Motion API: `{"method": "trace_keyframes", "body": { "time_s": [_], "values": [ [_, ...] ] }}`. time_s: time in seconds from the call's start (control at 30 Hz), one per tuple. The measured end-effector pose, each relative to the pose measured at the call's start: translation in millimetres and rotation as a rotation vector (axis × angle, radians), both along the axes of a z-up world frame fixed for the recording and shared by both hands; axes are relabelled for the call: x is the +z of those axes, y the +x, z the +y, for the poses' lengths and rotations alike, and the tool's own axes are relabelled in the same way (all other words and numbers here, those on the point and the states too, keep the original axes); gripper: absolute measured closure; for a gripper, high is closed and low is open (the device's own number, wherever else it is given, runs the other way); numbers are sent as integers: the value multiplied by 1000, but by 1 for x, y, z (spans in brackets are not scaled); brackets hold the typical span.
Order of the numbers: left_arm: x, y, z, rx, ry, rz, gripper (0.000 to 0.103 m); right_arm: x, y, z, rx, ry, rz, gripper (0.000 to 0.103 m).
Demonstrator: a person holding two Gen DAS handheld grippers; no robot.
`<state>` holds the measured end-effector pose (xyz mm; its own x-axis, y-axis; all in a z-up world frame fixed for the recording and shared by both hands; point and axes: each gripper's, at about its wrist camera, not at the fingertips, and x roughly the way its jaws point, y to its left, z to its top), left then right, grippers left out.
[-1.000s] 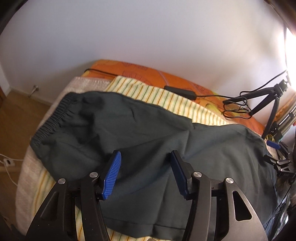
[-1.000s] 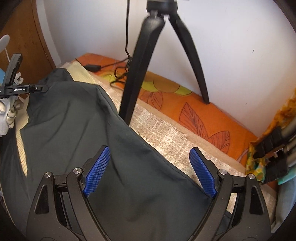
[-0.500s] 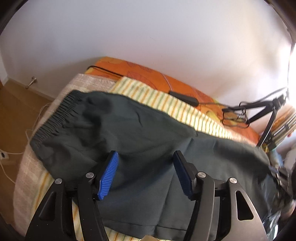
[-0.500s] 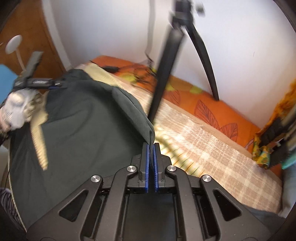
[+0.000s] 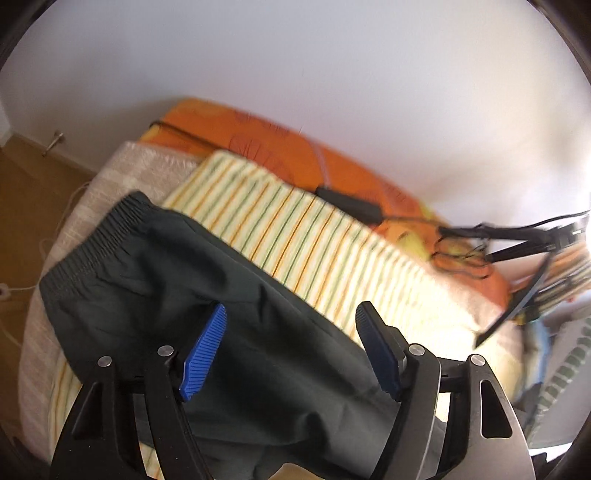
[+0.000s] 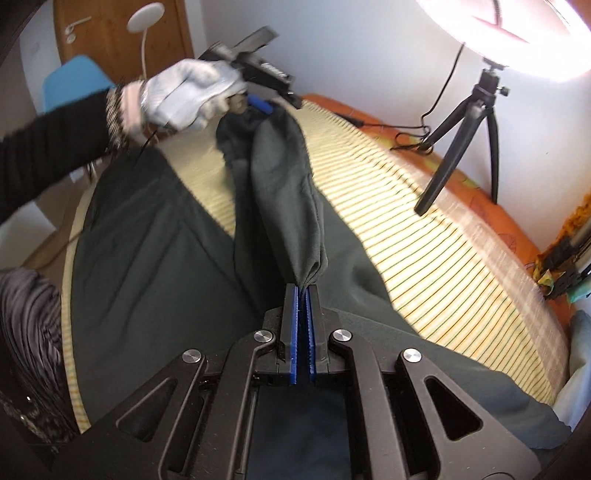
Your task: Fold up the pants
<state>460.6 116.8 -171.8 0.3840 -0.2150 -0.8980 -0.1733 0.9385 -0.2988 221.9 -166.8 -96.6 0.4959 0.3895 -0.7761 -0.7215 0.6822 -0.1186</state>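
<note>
The right gripper (image 6: 303, 295) has its fingers clamped on the dark pants (image 6: 155, 258), which lie lengthwise along the bed (image 6: 424, 229); the left gripper (image 5: 291, 347) has its fingers apart.

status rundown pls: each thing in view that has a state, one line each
left gripper: open, held over the pants, gripping nothing.
right gripper: shut on a pinch of pants fabric.
pants: spread on the bed, one strip lifted into a ridge; waistband flat at the far end.
tripod: upright on the bed, legs splayed.
ring light: on.
door: shut.
</note>
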Motion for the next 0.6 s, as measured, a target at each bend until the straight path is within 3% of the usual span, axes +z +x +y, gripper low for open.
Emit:
{"method": "trace_keyframes", "body": {
  "time_s": [0.13, 0.23, 0.3, 0.37, 0.47, 0.6],
  "values": [
    [-14, 5, -15, 8, 89, 61, 31, -1, 0, 2, 7, -5, -12, 98],
    [-16, 2, -26, 22, 176, 39, 32, 2, -4, -2, -7, -1, -18, 98],
    [-16, -2, -32, 30, 221, 6, 46, 4, -5, -3, -19, -8, -31, 98],
    [-13, -9, -33, 24, 247, -49, 90, 5, -5, -4, -32, -18, -50, 98],
    [-10, -18, -23, 39, 211, -85, 100, 8, -3, -5, -59, -20, -64, 98],
    [6, -36, -9, 61, 168, -153, 101, 19, -2, -5, -91, -8, -94, 98]
  ]
}}
